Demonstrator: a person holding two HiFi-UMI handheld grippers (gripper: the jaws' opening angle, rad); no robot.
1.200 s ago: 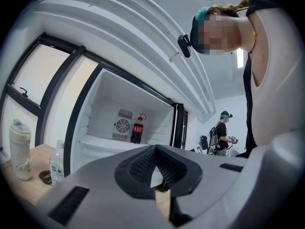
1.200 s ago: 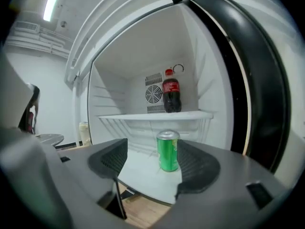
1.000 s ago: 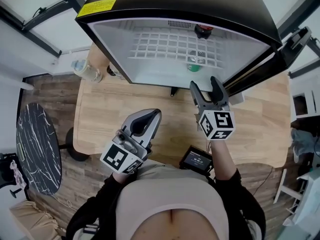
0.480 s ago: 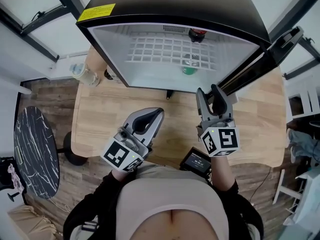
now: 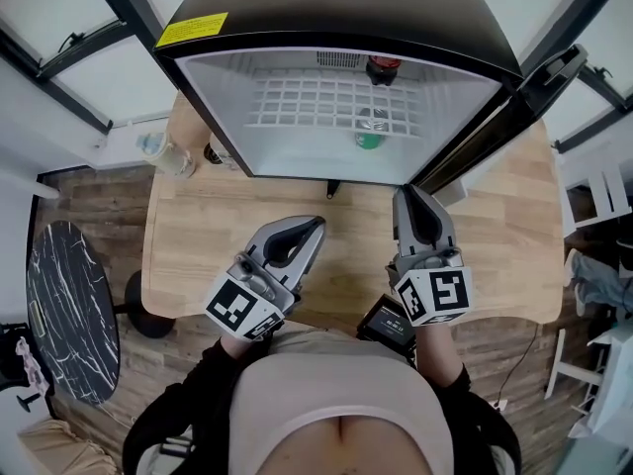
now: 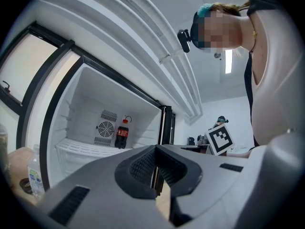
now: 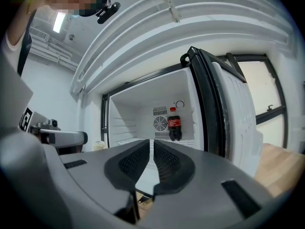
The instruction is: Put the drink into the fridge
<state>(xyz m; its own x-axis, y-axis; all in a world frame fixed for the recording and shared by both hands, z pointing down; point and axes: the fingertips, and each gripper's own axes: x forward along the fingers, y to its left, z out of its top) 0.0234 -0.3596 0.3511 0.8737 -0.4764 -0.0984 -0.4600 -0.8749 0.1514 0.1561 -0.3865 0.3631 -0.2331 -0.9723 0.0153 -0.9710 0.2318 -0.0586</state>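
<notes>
Head view: the fridge (image 5: 346, 8) stands open on the desk (image 5: 198, 236). A green drink (image 5: 370, 129) stands on its wire shelf (image 5: 297, 102), and a cola bottle (image 5: 383, 67) stands behind it, so I judge the placing is done. Only the door (image 5: 514, 107) is left to shut. The left gripper (image 5: 314, 226) and right gripper (image 5: 412, 196) hang over bare desk, clear of the fridge front. The door edge is just beside the right one.

Left gripper view: jaws together, holding nothing.

Right gripper view: the jaws have just been closing and are now nearly together, with nothing between them.

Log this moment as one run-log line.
fridge: open | cola bottle, second bottle: on shelf | left tongs: shut, empty | right tongs: just been closing, now shut, empty, outside fridge
</notes>
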